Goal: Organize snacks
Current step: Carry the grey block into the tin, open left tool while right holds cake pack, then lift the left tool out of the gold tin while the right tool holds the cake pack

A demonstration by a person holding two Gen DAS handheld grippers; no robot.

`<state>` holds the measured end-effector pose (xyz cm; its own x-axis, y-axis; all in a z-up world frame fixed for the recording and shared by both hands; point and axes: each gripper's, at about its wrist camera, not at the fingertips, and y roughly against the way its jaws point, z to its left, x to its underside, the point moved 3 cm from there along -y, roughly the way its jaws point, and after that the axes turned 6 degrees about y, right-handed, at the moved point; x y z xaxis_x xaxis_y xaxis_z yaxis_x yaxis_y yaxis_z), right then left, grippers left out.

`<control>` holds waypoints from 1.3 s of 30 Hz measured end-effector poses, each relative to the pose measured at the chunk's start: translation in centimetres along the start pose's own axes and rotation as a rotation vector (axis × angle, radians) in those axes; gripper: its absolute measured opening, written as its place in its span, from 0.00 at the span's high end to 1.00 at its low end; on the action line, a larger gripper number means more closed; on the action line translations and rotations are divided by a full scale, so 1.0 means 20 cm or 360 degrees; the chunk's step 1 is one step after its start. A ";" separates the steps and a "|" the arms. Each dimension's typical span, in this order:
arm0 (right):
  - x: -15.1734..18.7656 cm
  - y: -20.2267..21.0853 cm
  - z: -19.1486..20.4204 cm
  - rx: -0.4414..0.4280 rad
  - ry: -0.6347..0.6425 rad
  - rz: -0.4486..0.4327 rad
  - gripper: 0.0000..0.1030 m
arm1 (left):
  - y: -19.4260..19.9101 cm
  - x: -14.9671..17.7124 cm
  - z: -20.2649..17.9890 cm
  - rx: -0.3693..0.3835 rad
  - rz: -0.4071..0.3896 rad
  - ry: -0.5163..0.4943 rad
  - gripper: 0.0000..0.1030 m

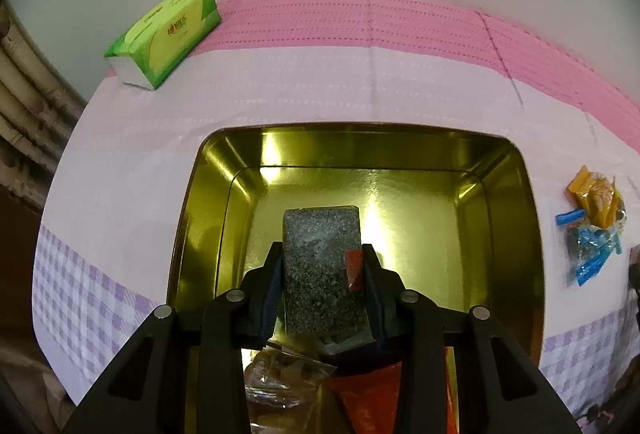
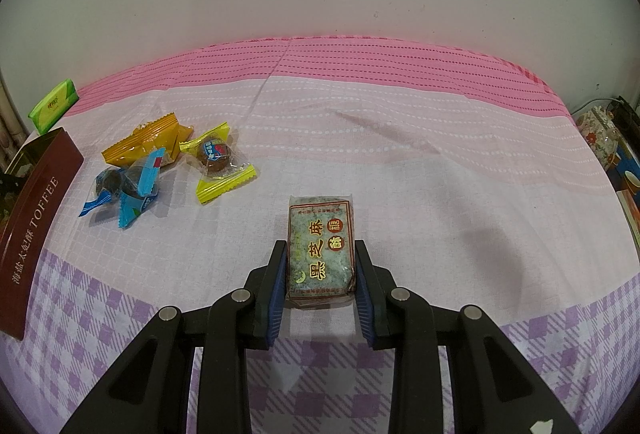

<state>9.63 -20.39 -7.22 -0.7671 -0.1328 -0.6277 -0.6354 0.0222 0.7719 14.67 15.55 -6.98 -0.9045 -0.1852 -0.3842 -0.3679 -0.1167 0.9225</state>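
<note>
Legibly, tin (image 2: 36, 226): "TOFFEE" | tissue pack (image 1: 168, 34): unreadable

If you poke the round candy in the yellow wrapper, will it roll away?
Probably not far. The yellow-wrapped candy looks like a ball, so it might wobble, but its flat crinkly wrapper ends lie spread on the tablecloth and would likely stop it. It looks small, so it should slide easily when pushed.
</note>
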 end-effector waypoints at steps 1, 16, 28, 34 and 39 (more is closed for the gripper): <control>0.00 0.00 0.00 0.0000 0.0000 0.0000 0.72 | -0.01 0.00 0.00 -0.0006 0.0006 0.0003 0.64; 0.00 0.00 0.00 0.0000 0.0001 0.0000 0.72 | 0.03 -0.01 0.01 -0.0036 0.0013 -0.0024 0.54; 0.00 0.00 0.00 0.0000 0.0000 0.0000 0.72 | 0.18 0.05 0.01 0.0045 -0.0014 -0.0015 0.52; 0.00 0.00 0.00 0.0000 0.0000 0.0000 0.72 | 0.25 0.10 0.04 0.0092 -0.0021 0.0039 0.51; 0.00 0.00 0.00 0.0003 0.0001 0.0001 0.72 | 0.30 0.15 0.09 0.0071 -0.0056 0.0070 0.51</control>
<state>9.62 -20.39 -7.23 -0.7672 -0.1336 -0.6273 -0.6353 0.0241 0.7719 9.39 15.96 -2.53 -0.8807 -0.2246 -0.4170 -0.4097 -0.0805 0.9087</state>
